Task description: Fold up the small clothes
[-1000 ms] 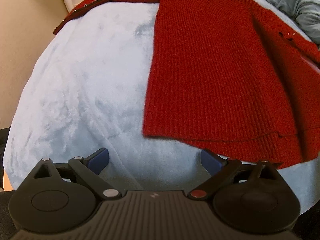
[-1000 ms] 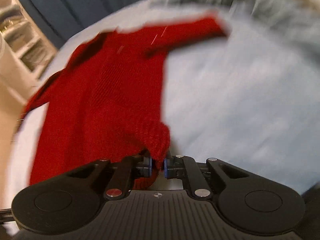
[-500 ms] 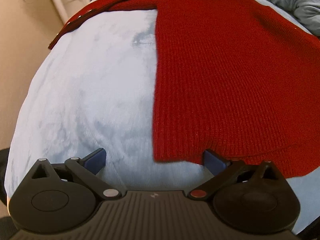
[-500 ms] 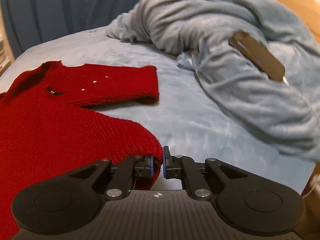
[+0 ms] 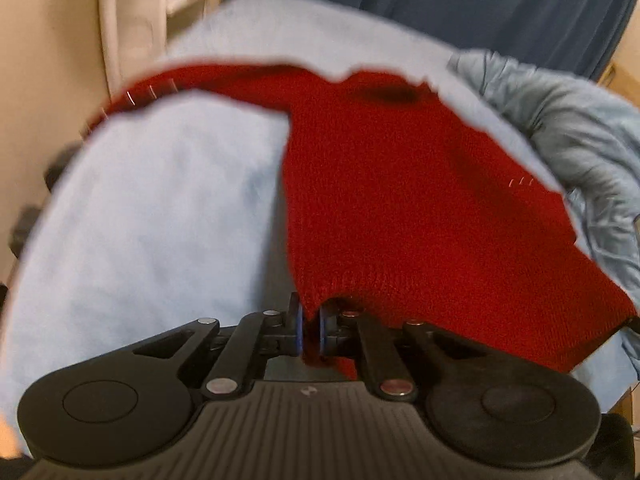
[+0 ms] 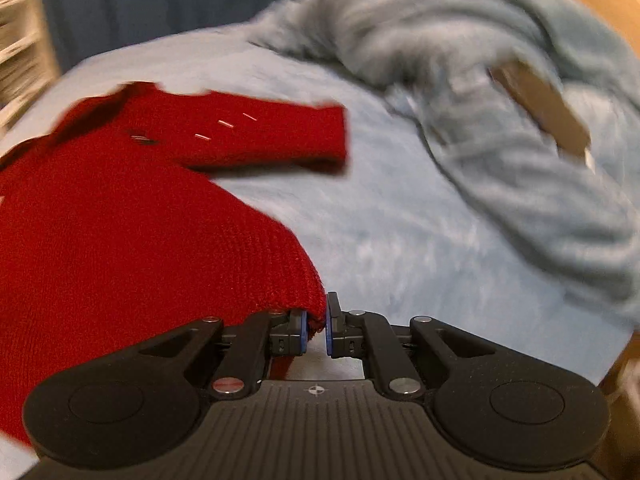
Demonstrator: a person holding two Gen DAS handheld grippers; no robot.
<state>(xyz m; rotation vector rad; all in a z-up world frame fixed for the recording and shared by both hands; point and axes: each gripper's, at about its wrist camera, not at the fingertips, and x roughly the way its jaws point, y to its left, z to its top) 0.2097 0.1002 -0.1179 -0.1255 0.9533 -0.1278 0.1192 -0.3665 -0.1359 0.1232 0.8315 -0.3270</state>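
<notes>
A red knit sweater (image 5: 400, 200) lies spread on a pale blue fleece bed cover (image 5: 160, 208), sleeves out to both sides. My left gripper (image 5: 309, 332) is shut on the sweater's bottom left hem corner, which is pulled up off the cover. In the right wrist view the sweater (image 6: 120, 220) fills the left side, one sleeve (image 6: 272, 136) stretched to the right. My right gripper (image 6: 316, 330) is shut on the bottom right hem corner. Both views are blurred.
A crumpled grey-blue blanket (image 6: 500, 120) is heaped on the right of the bed with a dark flat object (image 6: 544, 112) on it. A dark blue curtain (image 5: 440, 8) hangs behind. A beige wall (image 5: 40, 80) is at the left.
My left gripper went from open by the hem to shut on the left hem corner and lifted it. The right gripper keeps its hold on the right corner.
</notes>
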